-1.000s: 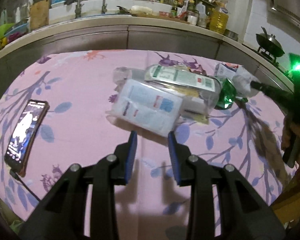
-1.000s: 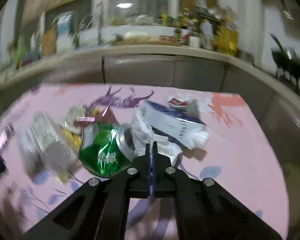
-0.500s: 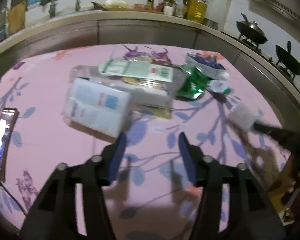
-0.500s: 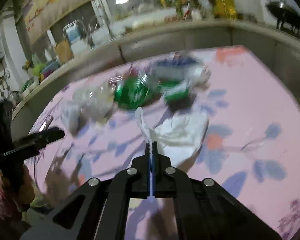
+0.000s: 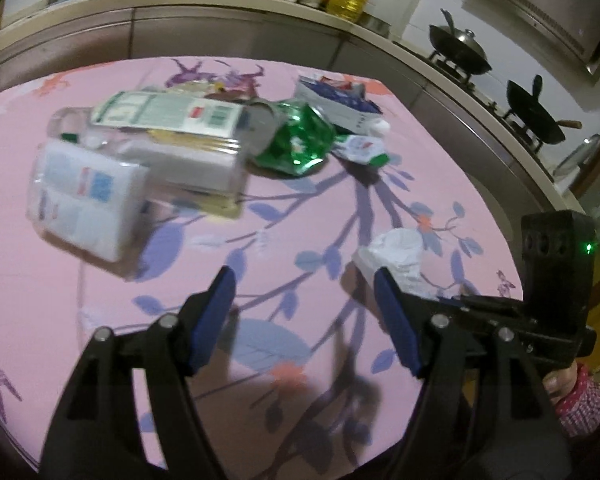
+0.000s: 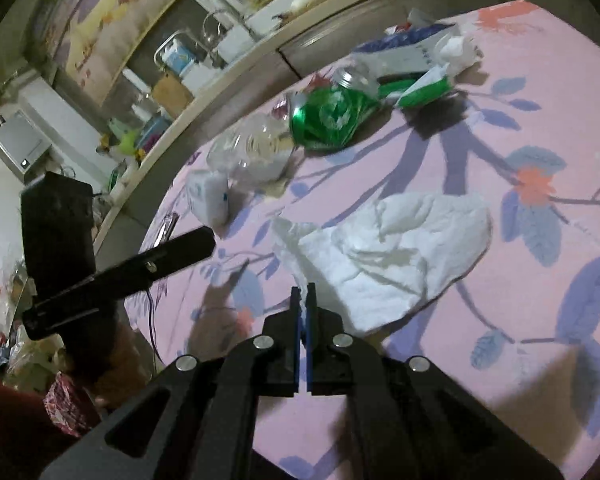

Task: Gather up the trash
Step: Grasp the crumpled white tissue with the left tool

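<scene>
My right gripper [image 6: 304, 294] is shut on a corner of a crumpled white tissue [image 6: 404, 256], which lies on the pink flowered tablecloth [image 5: 80, 300] near the front edge. My left gripper [image 5: 302, 296] hovers over bare cloth, its jaws opening with nothing between them. The same tissue [image 5: 396, 256] sits just past its right finger. Farther back is the trash pile: a tissue pack [image 5: 84, 200], a clear labelled bottle [image 5: 168, 120], a crushed green can [image 5: 296, 144], a blue-white carton [image 5: 336, 100] and a small packet [image 5: 362, 148].
A curved kitchen counter [image 5: 220, 36] with a sink and bottles runs behind the table. Woks [image 5: 460, 52] stand on the stove at the right. Bags [image 6: 20, 344] lie on the floor left of the table. The table's front edge is close below both grippers.
The left gripper swung right across the table and its jaws widened; the phone left its view. The right gripper pulled the tissue away from the pile toward the front edge.
</scene>
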`<state>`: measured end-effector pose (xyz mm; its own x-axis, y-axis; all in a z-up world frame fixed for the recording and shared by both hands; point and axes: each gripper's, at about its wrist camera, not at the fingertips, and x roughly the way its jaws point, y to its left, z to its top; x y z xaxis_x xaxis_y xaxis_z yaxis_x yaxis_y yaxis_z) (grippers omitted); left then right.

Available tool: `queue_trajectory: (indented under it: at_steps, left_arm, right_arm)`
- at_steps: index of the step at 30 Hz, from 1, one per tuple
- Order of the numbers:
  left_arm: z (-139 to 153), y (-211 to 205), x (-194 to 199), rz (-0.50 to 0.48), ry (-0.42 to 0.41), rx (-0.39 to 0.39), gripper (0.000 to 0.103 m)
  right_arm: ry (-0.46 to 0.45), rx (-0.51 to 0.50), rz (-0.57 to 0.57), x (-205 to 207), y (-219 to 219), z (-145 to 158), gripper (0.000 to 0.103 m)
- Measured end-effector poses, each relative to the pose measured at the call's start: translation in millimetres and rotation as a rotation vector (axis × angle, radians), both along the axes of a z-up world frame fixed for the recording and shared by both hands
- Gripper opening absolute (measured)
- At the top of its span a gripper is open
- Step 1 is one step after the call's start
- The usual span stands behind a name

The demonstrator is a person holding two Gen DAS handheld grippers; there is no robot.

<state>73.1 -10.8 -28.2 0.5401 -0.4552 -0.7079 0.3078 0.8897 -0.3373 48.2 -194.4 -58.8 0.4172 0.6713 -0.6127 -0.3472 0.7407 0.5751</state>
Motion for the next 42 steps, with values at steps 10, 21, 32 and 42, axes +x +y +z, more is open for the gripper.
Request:
queue_trajectory:
  at_steps: [10, 21, 32, 42]
  left_arm:
    - [-20, -29, 18, -0.152, 0.215, -0.239, 0.069]
    - [-35, -61, 46, -0.162, 0.272, -0.267, 0.001]
    - [-18, 0, 32, -0.004, 0.137, -0.122, 0.001]
    - [-30, -3, 24, -0.033, 0.140, -0.045, 0.008]
  right_arm:
    - [-0.103, -0.100, 0.024, -17, -1, -2, 0.000]
    - [-0.263, -0.126, -0.022, -32, -12, 8, 0.000]
    - [-0.054, 0.304, -0.109, 37, -59, 18, 0.021]
    - [0.004, 0.318, -0.168, 66, -59, 24, 0.090]
